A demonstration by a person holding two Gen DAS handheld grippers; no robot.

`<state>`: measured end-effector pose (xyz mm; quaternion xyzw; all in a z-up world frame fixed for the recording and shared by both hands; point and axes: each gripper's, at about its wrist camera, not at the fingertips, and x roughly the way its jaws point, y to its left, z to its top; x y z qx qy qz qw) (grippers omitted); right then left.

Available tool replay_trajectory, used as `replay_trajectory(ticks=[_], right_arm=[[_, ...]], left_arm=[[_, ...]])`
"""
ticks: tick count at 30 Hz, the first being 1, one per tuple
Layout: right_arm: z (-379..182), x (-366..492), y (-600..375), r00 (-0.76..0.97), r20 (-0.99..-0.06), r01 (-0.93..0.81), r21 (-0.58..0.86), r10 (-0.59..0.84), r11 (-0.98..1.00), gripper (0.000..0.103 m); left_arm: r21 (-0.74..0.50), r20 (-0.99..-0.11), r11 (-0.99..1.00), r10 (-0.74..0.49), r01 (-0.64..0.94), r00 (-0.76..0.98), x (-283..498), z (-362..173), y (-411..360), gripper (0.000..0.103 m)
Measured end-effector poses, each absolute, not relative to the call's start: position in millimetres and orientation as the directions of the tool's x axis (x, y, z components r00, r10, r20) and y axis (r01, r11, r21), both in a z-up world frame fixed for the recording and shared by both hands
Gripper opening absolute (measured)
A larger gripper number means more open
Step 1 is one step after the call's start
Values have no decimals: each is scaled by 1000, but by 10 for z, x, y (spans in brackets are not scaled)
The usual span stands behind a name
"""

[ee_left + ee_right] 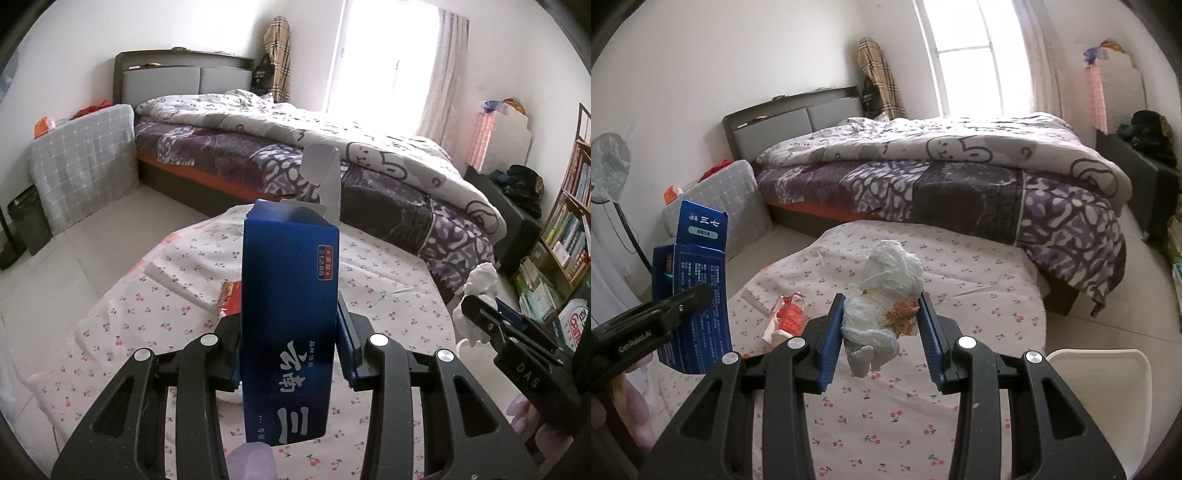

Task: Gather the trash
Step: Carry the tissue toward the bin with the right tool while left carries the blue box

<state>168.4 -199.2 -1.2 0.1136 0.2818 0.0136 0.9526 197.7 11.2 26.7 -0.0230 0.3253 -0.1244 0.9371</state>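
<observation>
A wide bed (332, 147) under a rumpled grey and purple patterned quilt is filling the far side of the tiled room, beside a bright window (384, 55). Nearer, a round surface (979, 295) is wearing a soft cherry-print cloth. The left claw (290, 354) is pinching a glossy blue cardboard box (290, 295), its long axis running upright and away, open flap topmost. The right claw (881, 328) is squeezing a crinkled white plastic bag (882, 295) above the cloth. A crumpled red and white wrapper (788, 317) is lying on the cloth.
</observation>
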Motion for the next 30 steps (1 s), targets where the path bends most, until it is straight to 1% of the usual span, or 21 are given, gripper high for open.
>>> replay_trajectory(ticks=[30], right_arm=[[87, 1403, -2632, 847, -531, 170, 229, -23, 959, 39]], left_arm=[[-118, -608, 944, -315, 309, 729, 1929, 211, -428, 37]])
